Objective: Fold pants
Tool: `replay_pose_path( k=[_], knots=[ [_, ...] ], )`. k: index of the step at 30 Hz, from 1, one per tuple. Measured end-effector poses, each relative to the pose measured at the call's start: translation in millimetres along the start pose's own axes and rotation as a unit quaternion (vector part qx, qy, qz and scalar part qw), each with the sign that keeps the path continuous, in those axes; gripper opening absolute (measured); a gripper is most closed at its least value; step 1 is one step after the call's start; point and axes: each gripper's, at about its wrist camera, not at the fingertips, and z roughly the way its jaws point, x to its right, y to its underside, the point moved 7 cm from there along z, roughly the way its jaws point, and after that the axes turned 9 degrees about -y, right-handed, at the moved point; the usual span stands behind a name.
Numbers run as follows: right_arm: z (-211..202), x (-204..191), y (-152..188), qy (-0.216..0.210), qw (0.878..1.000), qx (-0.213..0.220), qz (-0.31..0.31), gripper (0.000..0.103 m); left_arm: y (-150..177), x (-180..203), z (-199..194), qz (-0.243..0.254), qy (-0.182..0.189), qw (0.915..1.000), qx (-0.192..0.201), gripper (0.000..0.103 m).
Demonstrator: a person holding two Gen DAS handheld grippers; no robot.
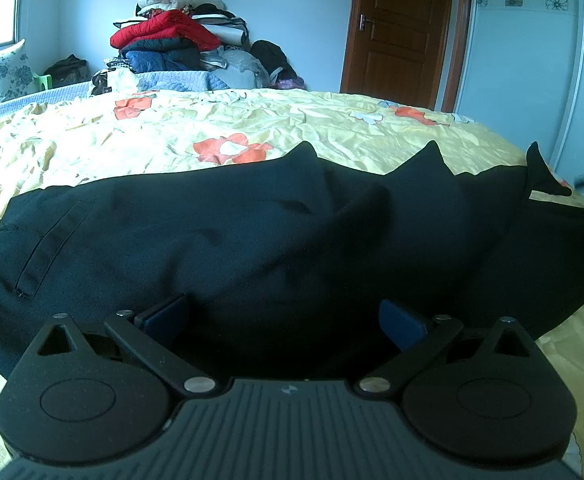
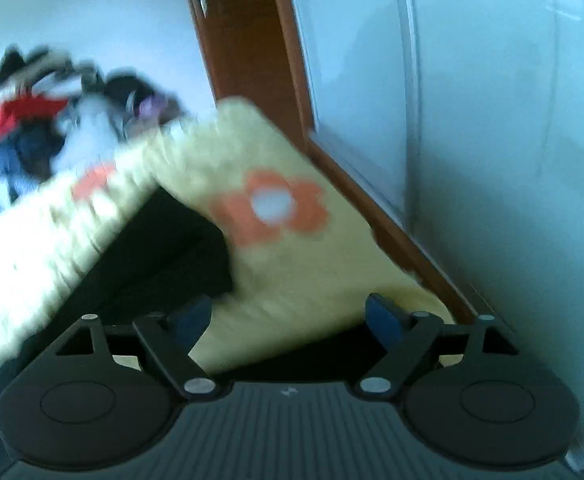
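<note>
Black pants laid out across the yellow flowery bed, both grippers spread wide.

The pants (image 1: 252,232) run left to right over the bedspread (image 1: 172,128), with three little peaks of cloth poking up along the far edge. The left gripper (image 1: 284,320) sits right over the near edge, pads apart with nothing pinched. The right gripper (image 2: 290,316) is out at the bed's right corner, pretty blurry, jaws apart, with only bedspread showing between them. There's a big clothes pile (image 1: 180,36) against the far wall.

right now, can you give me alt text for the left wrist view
Dark pants lie spread across a yellow floral bedsheet, with the left claw open just above the near edge of the fabric. Behind the bed are a pile of folded clothes and a brown door.
</note>
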Motion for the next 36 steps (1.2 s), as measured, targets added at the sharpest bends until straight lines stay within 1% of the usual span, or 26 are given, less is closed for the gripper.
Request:
replay_pose_path(
  k=[1, 2, 3, 5, 6, 8, 10, 12, 14, 16, 17, 19, 22, 23, 24, 25, 26, 27, 28, 29, 31, 33, 36],
  knots=[
    [-3.8, -15.8, -6.8, -0.037, 0.999, 0.016, 0.004, 0.084, 0.2, 0.3, 0.0, 0.001, 0.000, 1.0000, 0.000, 0.103],
    [-3.3, -29.7, -11.1, -0.064, 0.998, 0.020, 0.007, 0.084, 0.4, 0.1, -0.1, 0.001, -0.001, 1.0000, 0.000, 0.103],
    [-0.2, -42.3, -14.1, -0.078, 0.997, 0.015, 0.008, 0.084, 0.3, 0.1, 0.1, 0.002, -0.001, 1.0000, 0.000, 0.103],
    [15.7, -62.2, -18.0, -0.076, 0.997, -0.009, 0.003, 0.085, 0.2, 0.2, 0.1, 0.000, 0.000, 1.0000, 0.000, 0.103],
    [25.2, -68.6, -19.4, -0.065, 0.998, -0.022, 0.001, 0.085, 0.0, 0.0, 0.2, -0.001, 0.001, 1.0000, 0.000, 0.103],
    [43.2, -72.5, -21.8, -0.018, 0.999, -0.036, 0.007, 0.085, -0.1, -0.8, 0.2, -0.003, 0.003, 1.0000, 0.001, 0.103],
    [56.7, -75.6, -23.7, 0.024, 0.998, -0.051, 0.030, 0.085, -0.2, -1.6, 0.1, -0.006, 0.006, 1.0000, 0.001, 0.103],
    [63.2, -77.3, -25.8, 0.049, 0.996, -0.060, 0.048, 0.085, -0.1, -2.9, -0.1, -0.010, 0.010, 0.9999, 0.003, 0.103],
    [70.6, -83.8, -26.9, 0.074, 0.994, -0.068, 0.039, 0.085, -0.7, -4.3, -0.5, -0.016, 0.016, 0.9997, 0.004, 0.103],
    [78.4, -91.2, -27.7, 0.112, 0.990, -0.077, 0.023, 0.085, -1.3, -6.1, -1.0, -0.023, 0.022, 0.9995, 0.006, 0.103],
    [82.5, -95.2, -26.9, 0.120, 0.989, -0.082, 0.023, 0.085, -1.5, -6.8, -1.2, -0.027, 0.026, 0.9993, 0.007, 0.103],
    [89.1, -107.0, -24.8, 0.109, 0.991, -0.080, 0.014, 0.085, -1.9, -9.0, -1.7, -0.036, 0.033, 0.9988, 0.008, 0.103],
    [99.5, -117.9, -19.5, 0.132, 0.986, -0.087, -0.047, 0.084, -2.6, -11.2, -2.0, -0.044, 0.039, 0.9982, 0.010, 0.103],
    [96.4, -119.3, -18.9, 0.119, 0.988, -0.084, -0.059, 0.082, -2.7, -11.2, -2.1, -0.045, 0.040, 0.9981, 0.010, 0.103],
    [96.7, -119.6, -19.0, 0.095, 0.991, -0.076, -0.058, 0.055, -2.8, -11.4, -2.2, -0.046, 0.041, 0.9980, 0.010, 0.103],
    [93.7, -115.9, -19.9, 0.075, 0.994, -0.071, -0.044, 0.025, -3.0, -11.8, -2.2, -0.047, 0.042, 0.9980, 0.010, 0.103],
    [90.1, -110.8, -20.9, 0.066, 0.995, -0.069, -0.028, 0.020, -2.7, -12.0, -2.0, -0.047, 0.043, 0.9979, 0.010, 0.103],
    [85.6, -106.2, -21.8, 0.056, 0.996, -0.065, -0.021, 0.018, -2.7, -12.2, -1.9, -0.048, 0.043, 0.9979, 0.010, 0.103],
    [79.4, -101.4, -23.0, 0.054, 0.997, -0.058, -0.024, 0.011, -2.8, -12.4, -1.9, -0.048, 0.044, 0.9979, 0.010, 0.103],
    [72.3, -96.6, -24.1, 0.053, 0.997, -0.050, -0.027, 0.008, -2.8, -12.5, -1.8, -0.047, 0.043, 0.9979, 0.010, 0.103],
    [55.2, -87.9, -25.8, 0.035, 0.999, -0.029, -0.017, 0.006, -2.7, -13.2, -2.2, -0.048, 0.044, 0.9978, 0.011, 0.103],
    [32.7, -78.8, -27.0, 0.002, 1.000, -0.002, 0.006, 0.006, -2.8, -14.2, -3.3, -0.051, 0.050, 0.9974, 0.014, 0.102],
    [-3.5, -66.7, -28.4, -0.047, 0.997, 0.030, 0.044, 0.006, -4.4, -12.7, -9.0, -0.052, 0.071, 0.9958, 0.028, 0.102]
  ],
)
